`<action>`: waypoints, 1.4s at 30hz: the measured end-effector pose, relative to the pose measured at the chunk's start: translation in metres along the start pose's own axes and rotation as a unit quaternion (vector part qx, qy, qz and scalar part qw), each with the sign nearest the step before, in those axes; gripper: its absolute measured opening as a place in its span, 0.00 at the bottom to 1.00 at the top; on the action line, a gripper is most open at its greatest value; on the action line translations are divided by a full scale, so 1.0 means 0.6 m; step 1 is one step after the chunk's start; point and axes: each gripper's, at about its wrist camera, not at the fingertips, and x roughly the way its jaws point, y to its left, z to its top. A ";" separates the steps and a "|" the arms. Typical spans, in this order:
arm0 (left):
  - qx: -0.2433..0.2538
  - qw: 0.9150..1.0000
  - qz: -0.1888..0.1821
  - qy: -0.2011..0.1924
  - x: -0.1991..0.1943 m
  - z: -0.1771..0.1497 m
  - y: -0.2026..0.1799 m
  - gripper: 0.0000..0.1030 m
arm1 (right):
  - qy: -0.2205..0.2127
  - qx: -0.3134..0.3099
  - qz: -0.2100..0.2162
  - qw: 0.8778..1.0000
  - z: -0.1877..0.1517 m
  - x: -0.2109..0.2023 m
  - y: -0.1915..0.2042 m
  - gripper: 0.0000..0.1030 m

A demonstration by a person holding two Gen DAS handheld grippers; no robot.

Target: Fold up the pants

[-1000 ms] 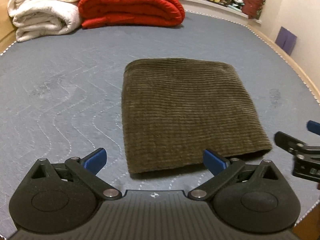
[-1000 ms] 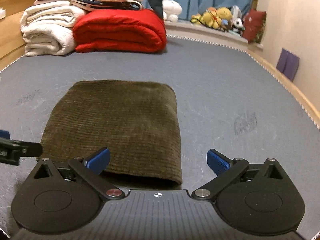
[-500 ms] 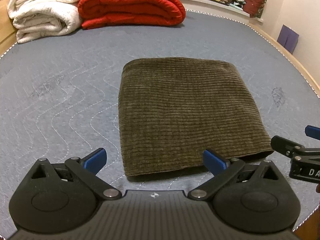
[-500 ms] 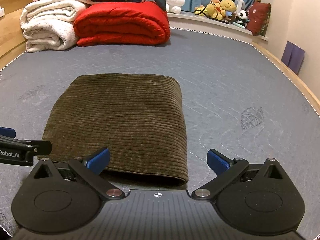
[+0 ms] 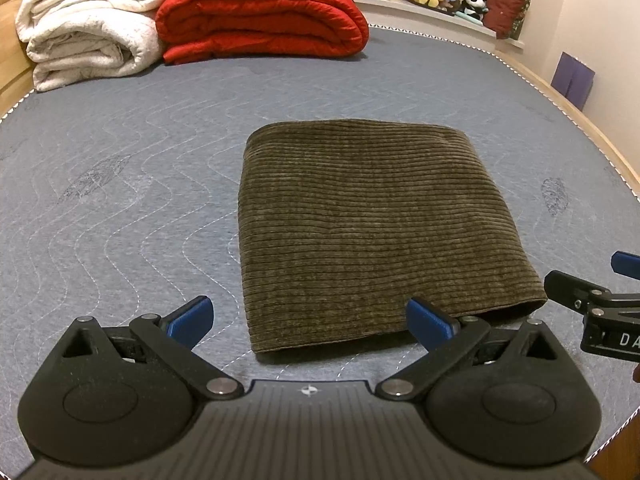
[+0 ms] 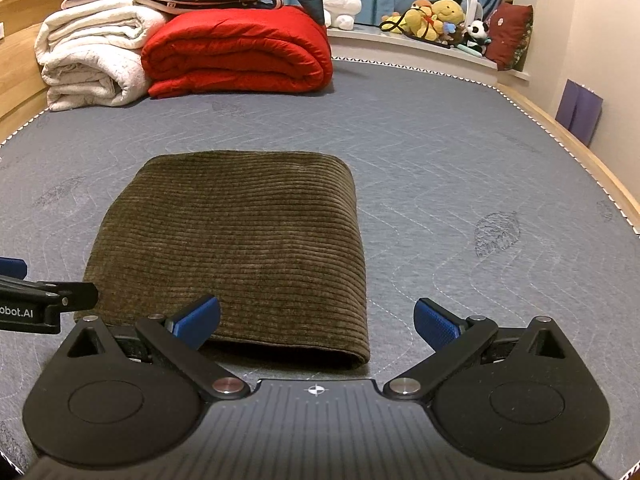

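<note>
The olive corduroy pants (image 5: 372, 224) lie folded into a flat rectangle on the grey quilted mattress (image 5: 120, 200); the right wrist view shows the same pants (image 6: 236, 248) left of centre. My left gripper (image 5: 310, 318) hovers open just before the near edge, nothing between its blue pads. My right gripper (image 6: 316, 318) is open too, above the pants' near right corner. Each gripper appears at the side of the other's view, the right gripper (image 5: 592, 296) on the right and the left gripper (image 6: 40, 300) on the left.
A rolled white blanket (image 5: 88, 28) and a folded red duvet (image 5: 260, 12) lie at the far end of the mattress. Plush toys (image 6: 436, 16) and a dark red cushion (image 6: 514, 36) sit on a ledge behind. The wooden bed edge (image 6: 580, 156) runs along the right.
Both grippers have drawn back and risen slightly from the folded pants, which now sit a little farther off in each view. The pants have not moved.
</note>
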 end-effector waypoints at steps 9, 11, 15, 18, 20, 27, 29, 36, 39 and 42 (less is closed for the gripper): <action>0.002 1.000 -0.001 0.000 0.001 0.000 -0.002 0.99 | 0.002 0.000 0.001 1.000 0.001 0.003 0.002 0.99; 0.003 1.000 -0.001 -0.001 0.002 0.000 -0.002 0.99 | 0.003 0.001 0.001 1.000 0.001 0.003 0.003 0.99; 0.004 1.000 -0.001 -0.001 0.002 0.000 -0.004 0.99 | 0.002 0.001 0.000 1.000 0.001 0.004 0.003 0.99; 0.004 1.000 0.000 -0.001 0.002 0.000 -0.004 0.99 | 0.003 0.003 0.000 1.000 0.001 0.004 0.002 0.99; 0.004 1.000 -0.001 -0.001 0.002 0.000 -0.004 0.99 | 0.003 0.003 0.000 1.000 0.001 0.004 0.002 0.99; 0.005 1.000 -0.001 -0.002 0.002 0.001 -0.005 1.00 | 0.004 0.002 0.002 1.000 0.000 0.005 0.000 0.99; 0.006 1.000 -0.002 -0.002 0.002 0.001 -0.005 1.00 | 0.004 0.002 0.002 1.000 0.001 0.005 0.001 0.99; 0.008 1.000 -0.005 -0.005 0.000 0.000 -0.004 1.00 | 0.004 0.002 0.002 1.000 0.000 0.005 0.001 0.99; 0.009 1.000 -0.005 -0.006 0.000 0.000 -0.005 1.00 | 0.004 0.002 0.002 1.000 0.000 0.005 0.002 0.99; 0.010 1.000 -0.005 -0.006 -0.001 0.000 -0.005 1.00 | 0.004 0.002 0.002 1.000 0.000 0.005 0.003 0.99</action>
